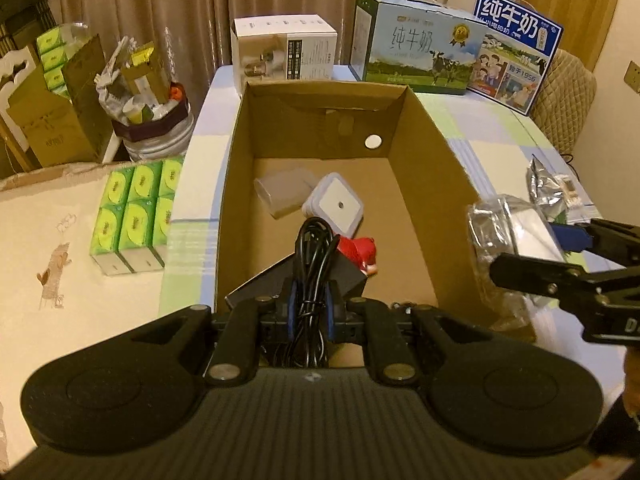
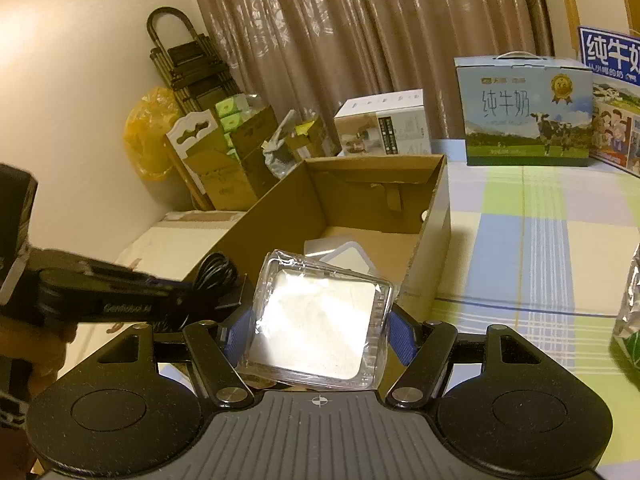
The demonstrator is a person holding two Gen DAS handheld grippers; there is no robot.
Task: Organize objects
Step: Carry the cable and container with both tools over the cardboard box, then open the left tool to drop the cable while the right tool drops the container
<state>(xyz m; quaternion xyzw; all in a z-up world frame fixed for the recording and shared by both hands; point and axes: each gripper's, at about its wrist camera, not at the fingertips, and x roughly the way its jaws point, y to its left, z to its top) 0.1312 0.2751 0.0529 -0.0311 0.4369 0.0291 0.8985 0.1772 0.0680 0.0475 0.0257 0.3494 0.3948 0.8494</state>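
Note:
An open cardboard box (image 1: 428, 148) stands on the table; it also shows in the right wrist view (image 2: 434, 216). My left gripper (image 1: 310, 304) is shut on a coiled black cable (image 1: 312, 256) and holds it over the box's near end. Inside the box lie a white square device (image 1: 340, 204), a translucent case (image 1: 280, 194), a red toy (image 1: 358, 254) and a black box (image 1: 352, 280). My right gripper (image 2: 318, 330) is shut on a clear plastic packet with a white square inside (image 2: 320, 328), just right of the box; it shows in the left wrist view (image 1: 516, 236).
Green tissue packs (image 1: 134, 216) sit left of the box. A white carton (image 1: 284, 48) and two milk cartons (image 1: 416, 52) stand at the table's back. A silver foil bag (image 1: 550, 184) lies at the right. Bags and boxes crowd the floor at the left.

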